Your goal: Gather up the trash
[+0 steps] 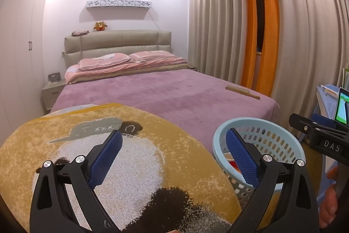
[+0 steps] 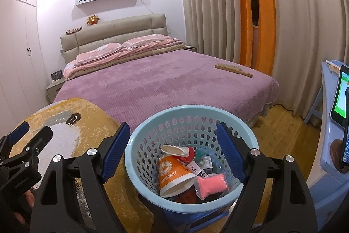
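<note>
Left wrist view: left gripper [image 1: 173,155] hovering over the round yellow rug [image 1: 91,145], jaws spread wide with nothing between them, aimed toward the purple bed [image 1: 165,97]; pale blue basket [image 1: 220,141] standing just right of the rug at the foot of the bed, probably parked there to sit within reach of both hands; no loose trash visible on rug or bedspread, only a wooden brush [image 1: 242,92] near the bed's right edge. Right wrist view: right gripper [image 2: 174,152] poised above the basket [image 2: 139,158], jaws spread and empty, straddling the rim; orange cup [image 2: 172,171], pink packet [image 2: 212,183] and small boxes already lying inside; bare floor free to the right, blue furniture [image 2: 327,145] crowding the far right edge
</note>
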`<move>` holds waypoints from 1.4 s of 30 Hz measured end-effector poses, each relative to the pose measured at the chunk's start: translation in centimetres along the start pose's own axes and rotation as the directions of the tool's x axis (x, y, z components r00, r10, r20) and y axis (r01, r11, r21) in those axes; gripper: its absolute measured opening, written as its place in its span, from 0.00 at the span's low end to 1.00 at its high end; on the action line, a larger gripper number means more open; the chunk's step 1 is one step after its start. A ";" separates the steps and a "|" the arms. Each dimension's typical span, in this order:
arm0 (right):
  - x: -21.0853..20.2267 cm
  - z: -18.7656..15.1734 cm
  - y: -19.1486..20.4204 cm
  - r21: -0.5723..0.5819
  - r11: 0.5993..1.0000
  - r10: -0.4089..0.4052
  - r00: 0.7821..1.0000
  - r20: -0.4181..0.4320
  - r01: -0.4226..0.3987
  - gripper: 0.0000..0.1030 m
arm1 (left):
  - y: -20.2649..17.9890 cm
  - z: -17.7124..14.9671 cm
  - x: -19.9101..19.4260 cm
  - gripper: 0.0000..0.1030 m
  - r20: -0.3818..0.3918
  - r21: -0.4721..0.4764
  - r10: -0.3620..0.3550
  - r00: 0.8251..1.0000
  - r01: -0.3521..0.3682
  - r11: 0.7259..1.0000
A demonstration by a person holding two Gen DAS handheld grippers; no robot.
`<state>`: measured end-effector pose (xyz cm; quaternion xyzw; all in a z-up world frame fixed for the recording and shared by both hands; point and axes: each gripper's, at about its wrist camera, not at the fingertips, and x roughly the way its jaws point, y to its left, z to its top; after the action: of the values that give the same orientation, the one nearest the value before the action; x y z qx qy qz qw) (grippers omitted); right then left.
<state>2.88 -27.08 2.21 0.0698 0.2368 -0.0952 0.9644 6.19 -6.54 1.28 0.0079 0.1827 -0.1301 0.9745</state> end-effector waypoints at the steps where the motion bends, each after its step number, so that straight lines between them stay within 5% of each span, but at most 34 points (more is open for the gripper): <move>1: 0.1 -0.1 0.0 0.000 1.000 -0.002 1.000 -0.004 0.002 0.75 | 0.0 0.0 0.0 0.91 0.000 -0.001 -0.001 1.000 0.001 1.000; 42: 1.0 -0.7 -0.3 0.010 1.000 -0.007 0.999 -0.032 0.007 0.75 | -0.4 -0.1 0.2 0.91 -0.018 0.007 0.003 1.000 -0.003 1.000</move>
<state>3.33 -27.44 1.12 0.0751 0.2522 -0.0984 0.9597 6.23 -7.00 1.16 0.0128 0.1910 -0.1290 0.9730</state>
